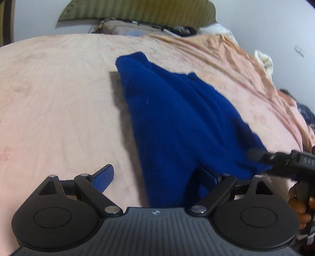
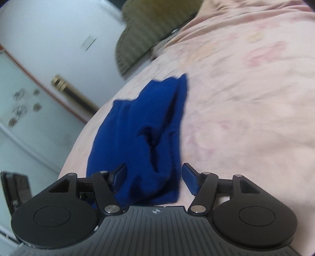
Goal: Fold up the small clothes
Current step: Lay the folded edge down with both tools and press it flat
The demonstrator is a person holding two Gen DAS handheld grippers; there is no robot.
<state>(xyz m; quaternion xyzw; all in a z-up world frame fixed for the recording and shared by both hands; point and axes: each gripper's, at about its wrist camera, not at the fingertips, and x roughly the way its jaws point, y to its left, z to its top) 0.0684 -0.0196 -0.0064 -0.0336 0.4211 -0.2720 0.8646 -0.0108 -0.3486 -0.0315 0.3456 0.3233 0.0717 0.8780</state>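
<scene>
A dark blue knitted garment [image 1: 177, 122] lies bunched on a pink bedsheet [image 1: 59, 98]. My left gripper [image 1: 157, 179] is open, its fingers wide apart; the garment's near end lies between them and covers part of the right finger. My right gripper [image 2: 154, 179] is also open, with the garment's near end [image 2: 149, 137] lying between its blue pads, not pinched. In the left wrist view the right gripper [image 1: 279, 159] shows at the right edge, touching the garment's right corner, with the hand that holds it.
An olive ribbed pillow [image 1: 137, 9] and a pile of clothes [image 1: 133, 27] lie at the bed's far end. The bed's edge [image 2: 94, 122] is left of the garment in the right wrist view, with a white wall and a glass door beyond.
</scene>
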